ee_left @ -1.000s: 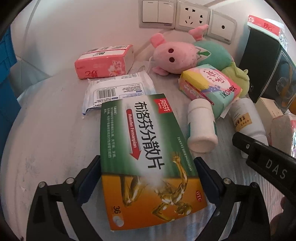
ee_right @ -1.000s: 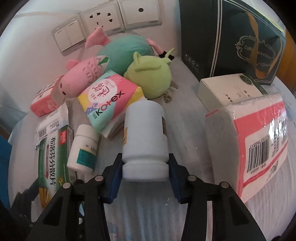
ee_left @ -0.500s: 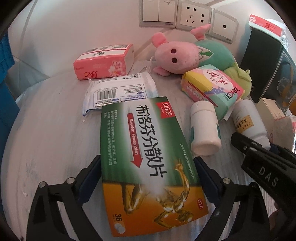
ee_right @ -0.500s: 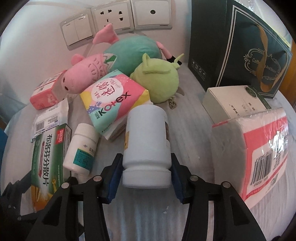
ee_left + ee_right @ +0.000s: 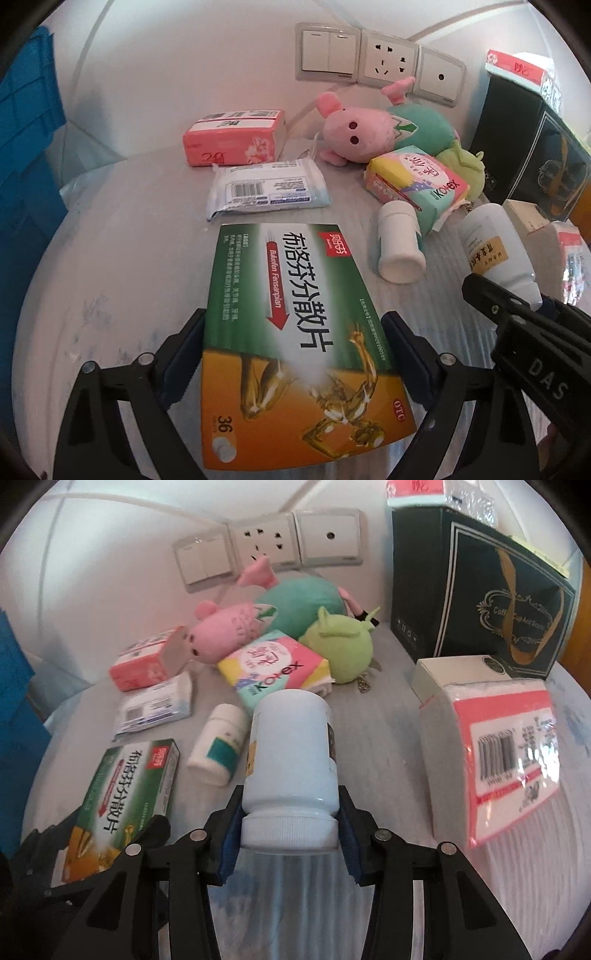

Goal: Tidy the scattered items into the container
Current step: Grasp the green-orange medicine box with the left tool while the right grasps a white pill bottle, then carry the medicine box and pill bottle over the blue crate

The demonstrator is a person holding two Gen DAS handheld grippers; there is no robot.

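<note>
My left gripper [image 5: 295, 354] is shut on a green and orange medicine box [image 5: 291, 325] and holds it above the grey table. The box also shows in the right wrist view [image 5: 122, 797]. My right gripper [image 5: 290, 834] is shut on a large white bottle [image 5: 291, 771], lifted off the table; it shows at the right of the left wrist view [image 5: 495, 247]. A small white bottle [image 5: 400, 247] lies on its side between them. A blue container [image 5: 26, 155] stands at the far left.
A pink tissue pack [image 5: 232, 136], a wipes packet [image 5: 266, 190], a Kotex pack [image 5: 417, 184], pink, teal and green plush toys [image 5: 284, 627] lie near the wall. A dark gift box [image 5: 476, 590], a white box [image 5: 454, 672] and a napkin pack [image 5: 495, 760] stand right.
Both grippers have risen and pulled back with their loads. The large white bottle has come up off the table, and the view has widened over the items behind.
</note>
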